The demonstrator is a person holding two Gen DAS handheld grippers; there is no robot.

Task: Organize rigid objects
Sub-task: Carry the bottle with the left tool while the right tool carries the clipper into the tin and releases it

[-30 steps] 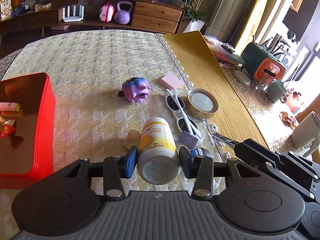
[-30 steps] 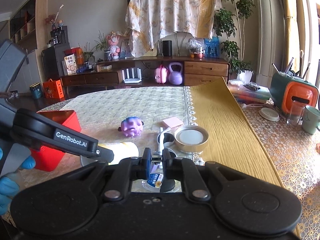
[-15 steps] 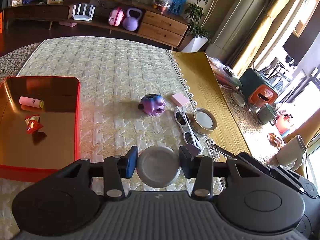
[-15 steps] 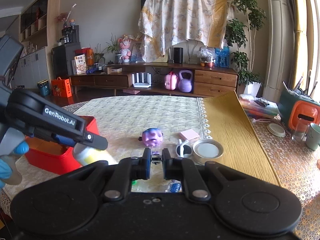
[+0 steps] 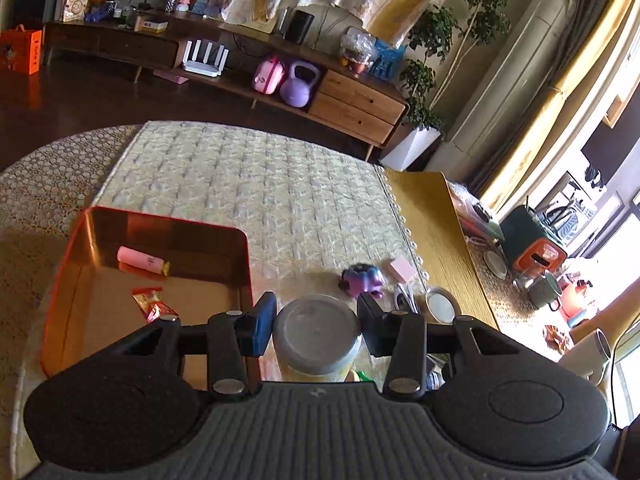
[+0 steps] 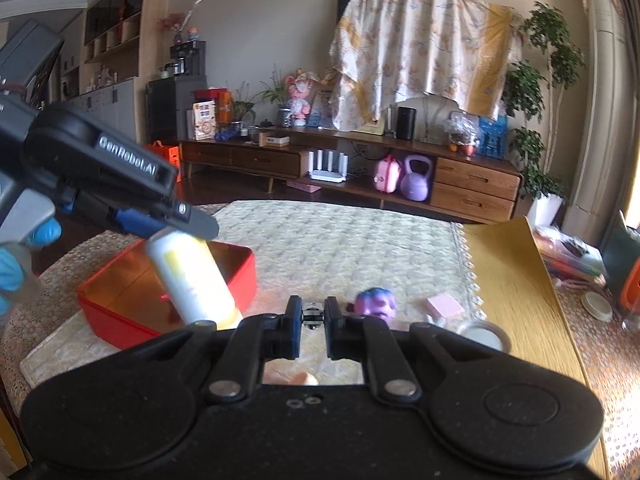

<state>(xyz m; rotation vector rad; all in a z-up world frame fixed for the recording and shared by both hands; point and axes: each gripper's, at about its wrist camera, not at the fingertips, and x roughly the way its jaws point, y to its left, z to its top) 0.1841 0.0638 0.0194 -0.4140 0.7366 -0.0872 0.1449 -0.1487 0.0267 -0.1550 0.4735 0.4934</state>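
My left gripper [image 5: 316, 312] is shut on a white and yellow bottle [image 5: 316, 336], gripped near its grey cap. In the right wrist view that bottle [image 6: 192, 280] hangs tilted from the left gripper [image 6: 172, 226], over the near corner of the red tray [image 6: 240, 276]. Inside the red tray [image 5: 248, 272] lie a pink tube [image 5: 142, 260] and a red wrapper [image 5: 154, 304]. My right gripper [image 6: 313, 316] is shut on a small metal object [image 6: 313, 314], held above the cloth. A purple toy [image 5: 362, 280] and a pink block [image 5: 402, 269] lie on the cloth.
White sunglasses [image 5: 404, 296] and a round tin lid [image 5: 440, 306] lie by the cloth's lace edge, next to a yellow wooden mat [image 5: 436, 240]. An orange and green case [image 5: 532, 248] and cups stand at the far right. A blue-gloved hand [image 6: 16, 264] holds the left gripper.
Both grippers have risen and moved left toward the red tray. The bottle has come up off the cloth in the left gripper, and the tray now fills more of the left wrist view.
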